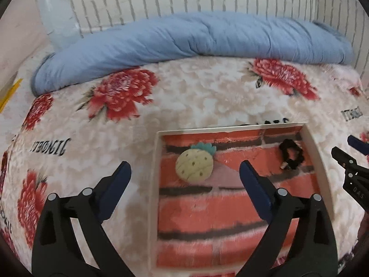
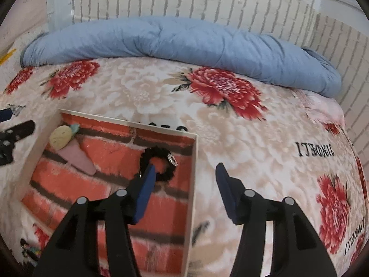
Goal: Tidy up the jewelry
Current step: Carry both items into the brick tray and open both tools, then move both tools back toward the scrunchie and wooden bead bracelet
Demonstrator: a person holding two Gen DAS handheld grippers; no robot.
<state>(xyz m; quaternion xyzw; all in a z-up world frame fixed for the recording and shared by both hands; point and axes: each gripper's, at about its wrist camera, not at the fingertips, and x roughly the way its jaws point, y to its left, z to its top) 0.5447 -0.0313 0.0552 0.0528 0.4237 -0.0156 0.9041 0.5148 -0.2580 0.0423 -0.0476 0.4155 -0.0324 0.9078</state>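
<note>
Scrunchie (image 2: 159,166) partly behind rt fingers (image 2: 144,194)

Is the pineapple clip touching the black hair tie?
Apart. In the left wrist view, the pineapple clip lies at the tray's left and the black hair tie at its right, with bare tray floor between them.

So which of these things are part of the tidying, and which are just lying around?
Part of the job:
- box
- pineapple clip
- black scrunchie
- left gripper, open
- right gripper, open

Just lying about:
- blue quilt
- floral blanket
- colourful item at the bottom left of the right view, too blurred to name
</note>
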